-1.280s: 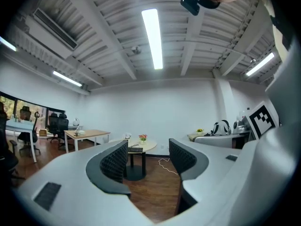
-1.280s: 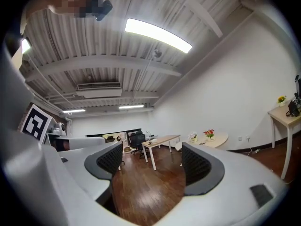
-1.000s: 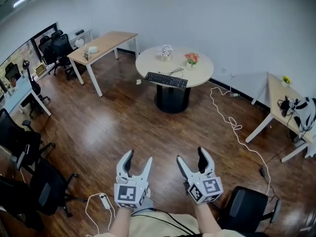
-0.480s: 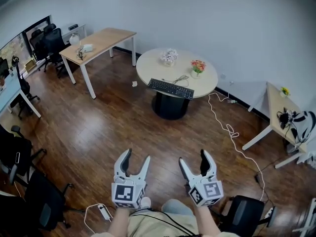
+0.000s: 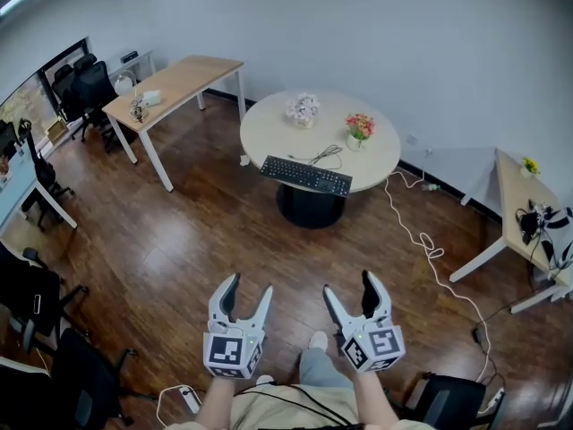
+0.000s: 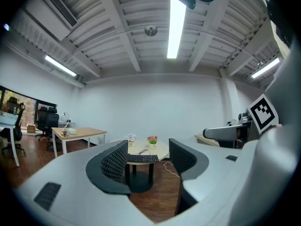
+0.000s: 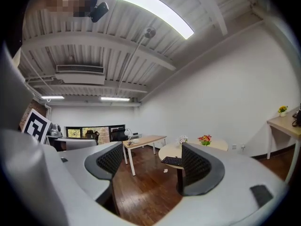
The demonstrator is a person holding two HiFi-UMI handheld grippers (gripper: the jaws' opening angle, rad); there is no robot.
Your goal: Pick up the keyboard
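A black keyboard (image 5: 306,176) lies near the front edge of a round light-wood table (image 5: 269,133), far ahead of both grippers. A thin cable curls on the tabletop just behind it. My left gripper (image 5: 249,287) and right gripper (image 5: 349,285) are held side by side low in the head view, pointing level at the table. Both stand open with nothing between the jaws. In the left gripper view the keyboard (image 6: 142,158) shows small between the pads of the left gripper (image 6: 148,160). In the right gripper view the keyboard (image 7: 172,161) is partly hidden by the right-hand pad (image 7: 195,166).
Two small flower pots (image 5: 361,128) stand behind the keyboard. A rectangular desk (image 5: 179,79) is at the back left, another desk (image 5: 519,195) at the right. Office chairs (image 5: 36,294) line the left side. A white cable (image 5: 421,231) trails across the wooden floor to the right of the table.
The round table and keyboard have come nearer and sit lower in the head view. Both grippers keep the same pose and the same jaw gap.
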